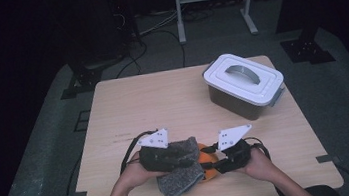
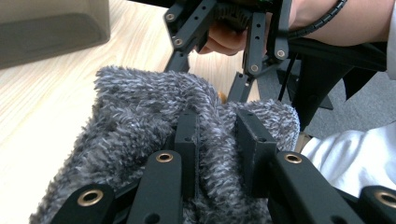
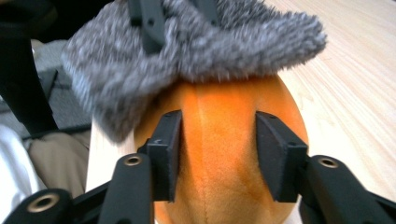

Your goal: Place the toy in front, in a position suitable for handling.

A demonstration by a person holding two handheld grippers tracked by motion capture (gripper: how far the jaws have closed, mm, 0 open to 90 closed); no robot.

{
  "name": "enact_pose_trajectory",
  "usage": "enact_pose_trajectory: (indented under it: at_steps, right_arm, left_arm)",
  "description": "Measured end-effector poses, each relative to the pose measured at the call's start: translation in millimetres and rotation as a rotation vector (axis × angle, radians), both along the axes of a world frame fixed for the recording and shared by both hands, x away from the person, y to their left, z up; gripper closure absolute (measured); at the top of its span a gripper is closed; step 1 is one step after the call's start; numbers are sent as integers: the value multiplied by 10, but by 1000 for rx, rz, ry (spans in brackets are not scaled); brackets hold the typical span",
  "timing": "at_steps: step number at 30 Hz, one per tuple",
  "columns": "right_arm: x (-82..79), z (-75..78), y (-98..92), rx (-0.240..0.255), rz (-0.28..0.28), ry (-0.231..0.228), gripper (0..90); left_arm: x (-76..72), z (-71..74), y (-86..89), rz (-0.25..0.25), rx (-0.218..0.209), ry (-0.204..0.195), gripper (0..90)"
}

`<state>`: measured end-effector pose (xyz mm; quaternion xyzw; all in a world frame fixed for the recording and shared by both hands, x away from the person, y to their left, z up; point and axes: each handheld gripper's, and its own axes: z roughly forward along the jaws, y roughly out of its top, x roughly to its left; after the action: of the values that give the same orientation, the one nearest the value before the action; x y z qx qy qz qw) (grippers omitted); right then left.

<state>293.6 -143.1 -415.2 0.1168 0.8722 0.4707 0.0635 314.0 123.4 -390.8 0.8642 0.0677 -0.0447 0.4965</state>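
The orange plush [image 3: 219,154] sits at the table's [image 1: 162,99] near edge, well short of the lidded box [image 1: 244,85]. My right gripper [image 3: 218,154] pinches its sides; my left gripper [image 2: 217,151] clamps the grey cloth [image 2: 135,116] draped over the plush.

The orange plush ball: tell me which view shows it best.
The right gripper view: the orange plush ball sits large between that gripper's pads, its top capped by the grey fuzzy cloth. The high view gives an orange sliver between both grippers. The left gripper view gives a tiny orange glimpse behind the cloth.
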Motion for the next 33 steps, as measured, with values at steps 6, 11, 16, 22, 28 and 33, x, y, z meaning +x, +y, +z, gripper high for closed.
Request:
enact_pose_trajectory:
  at_steps: [6,11,16,22,28,33]
  right_arm:
    - [-8,-53,-146,-12,8,-18,545]
    - [12,-93,-306,-13,-19,5,544]
    - [44,-88,-375,-25,-36,27,508]
    - [-23,46,-193,-69,-36,34,272]
    - [33,26,-68,-91,-63,-53,515]
    - [121,163,-10,-65,-17,-154,580]
  left_arm:
    - [31,-43,143,20,-28,26,720]
    - [50,-53,254,45,-41,35,721]
    - [50,-96,263,43,-42,52,721]
    - [28,-136,223,26,-32,65,721]
    - [28,-130,217,38,-17,54,722]
    - [76,20,316,77,-45,20,721]
